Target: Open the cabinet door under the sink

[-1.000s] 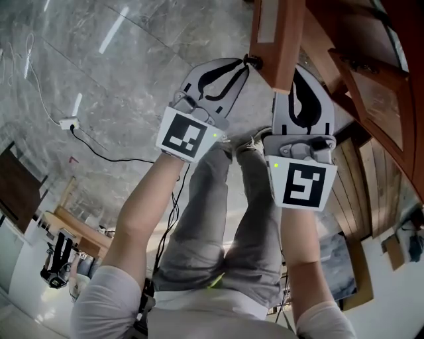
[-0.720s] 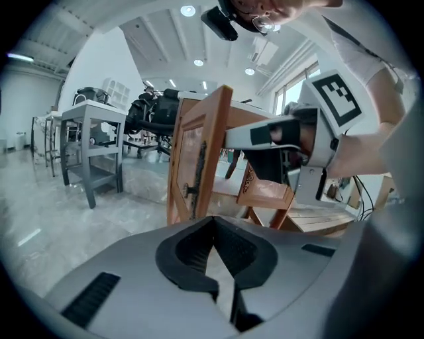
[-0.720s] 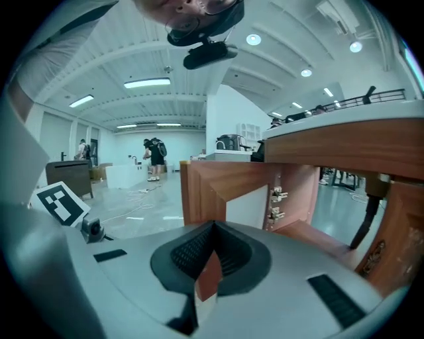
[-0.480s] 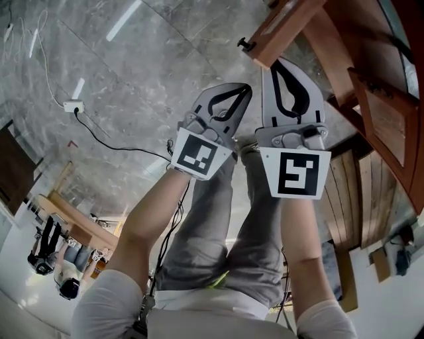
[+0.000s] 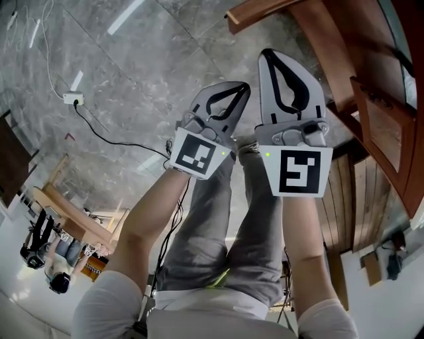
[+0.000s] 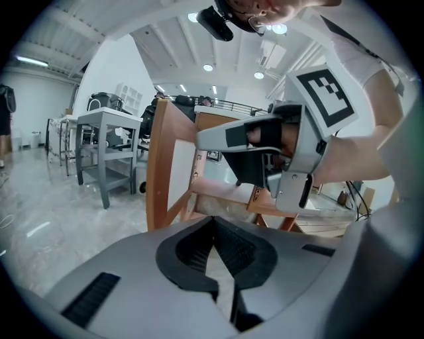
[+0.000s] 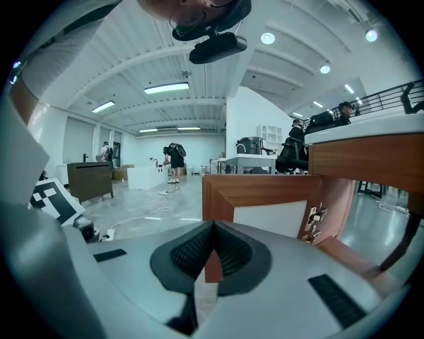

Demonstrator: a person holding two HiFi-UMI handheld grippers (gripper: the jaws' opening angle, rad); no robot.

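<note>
A person looks steeply down at two hand-held grippers held out over a grey marble floor (image 5: 132,73), with the wooden sink cabinet (image 5: 371,40) along the right side. The cabinet door (image 5: 258,12) under the sink stands wide open, and its free edge juts out over the floor just beyond the gripper tips. The left gripper (image 5: 244,89) has its jaws pressed together with nothing between them. Its own view shows the pads meeting at the tips (image 6: 212,220), well short of the door (image 6: 159,165). The right gripper (image 5: 267,56) is also closed and empty. In its own view the tips (image 7: 212,225) touch, and the door (image 7: 265,189) only shows behind them, not clamped. The door is a solid brown wooden frame around a pale, flat inset panel (image 7: 271,218), and it hangs on metal hinges (image 7: 311,222) at the cabinet side. It is likely stiff and fairly weighty, and it should swing easily rather than needing to be lifted. The smooth varnished wood may be slippery under the rubber pads. The best hold appears to be the thick frame at the free edge, far from the hinges, rather than the thinner panel. No pull on this door shows clearly. A second panelled door (image 5: 381,116) sits further right on the cabinet.
</note>
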